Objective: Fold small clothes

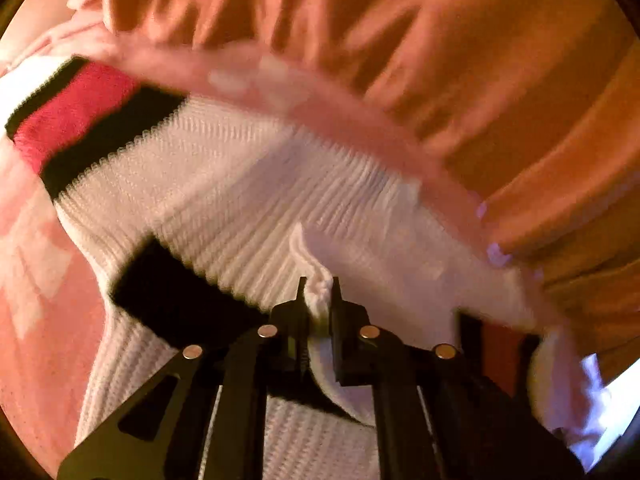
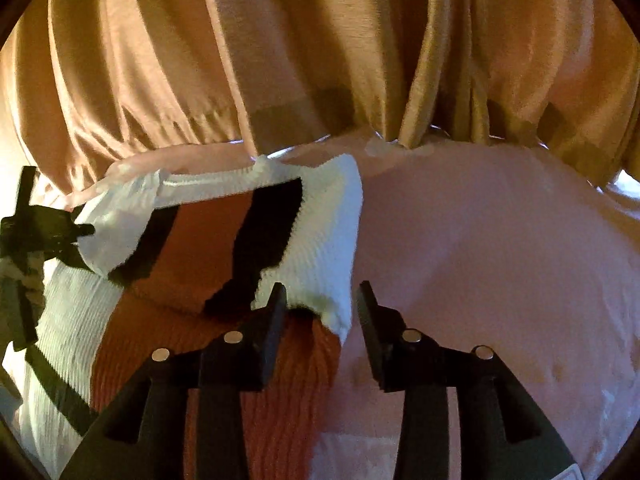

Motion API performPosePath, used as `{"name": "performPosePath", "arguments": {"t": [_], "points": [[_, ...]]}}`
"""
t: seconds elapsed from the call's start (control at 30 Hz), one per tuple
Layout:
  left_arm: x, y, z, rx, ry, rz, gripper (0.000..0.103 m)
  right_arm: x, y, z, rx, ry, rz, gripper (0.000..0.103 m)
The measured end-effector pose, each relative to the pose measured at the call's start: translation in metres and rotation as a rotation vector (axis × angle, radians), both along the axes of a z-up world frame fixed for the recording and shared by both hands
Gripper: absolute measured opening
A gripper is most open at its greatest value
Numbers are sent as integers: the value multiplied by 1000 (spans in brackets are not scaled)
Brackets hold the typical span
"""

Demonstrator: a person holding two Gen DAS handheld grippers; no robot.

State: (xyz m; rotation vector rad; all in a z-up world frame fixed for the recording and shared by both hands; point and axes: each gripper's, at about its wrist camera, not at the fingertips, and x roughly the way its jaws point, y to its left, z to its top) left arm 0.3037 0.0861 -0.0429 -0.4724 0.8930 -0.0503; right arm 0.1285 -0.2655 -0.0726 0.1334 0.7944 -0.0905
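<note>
A small white ribbed knit sweater [image 1: 224, 176] with black and red stripes lies on a pink surface [image 1: 44, 320]. My left gripper [image 1: 319, 288] is shut on a pinch of its white hem, lifted and folded over. In the right wrist view the sweater [image 2: 320, 248] lies folded back on itself, its red panel and black bands showing. My right gripper [image 2: 320, 300] is open, its jaws on either side of the white folded corner, not gripping it. The left gripper [image 2: 52, 228] shows at the far left, holding the white edge.
An orange-tan curtain [image 2: 320, 48] hangs behind the far edge of the pink surface [image 2: 500, 260], which spreads bare to the right of the sweater. The curtain [image 1: 440, 40] also fills the top of the left wrist view.
</note>
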Motion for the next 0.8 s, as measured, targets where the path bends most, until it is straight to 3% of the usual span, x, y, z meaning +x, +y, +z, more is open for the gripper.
{"name": "performPosePath", "arguments": {"t": [0.1, 0.17, 0.27, 0.37, 0.4, 0.53, 0.57, 0.6, 0.67, 0.77, 0.8], "points": [[-6, 9, 31, 13, -108, -14, 8, 23, -2, 5, 16, -26, 4, 36], [0, 12, 43, 89, -145, -11, 8, 46, -5, 6, 61, -36, 19, 36], [20, 13, 24, 138, -82, -48, 8, 75, 2, -6, 120, -5, 52, 32], [29, 12, -6, 179, -11, -56, 8, 107, 13, -48, 52, 157, 74, 13], [29, 12, -13, 187, -1, -52, 8, 111, 11, -57, 37, 168, 69, 11], [29, 24, -32, 182, 37, -36, 12, 101, 2, -36, 87, 95, 30, 9], [30, 26, -34, 169, 43, -38, 13, 101, 3, -38, 40, 107, 28, 9], [29, 30, -36, 148, 44, -45, 14, 107, 5, -52, -19, 177, 33, 8], [27, 43, -33, 89, 54, -38, 21, 105, 6, -52, -39, 169, 41, 6], [15, 86, -15, -18, 9, 35, 54, 87, 18, -25, -42, 109, 25, 17], [9, 104, -8, -32, -15, 85, 70, 79, 23, -18, -38, 85, 37, 19]]}}
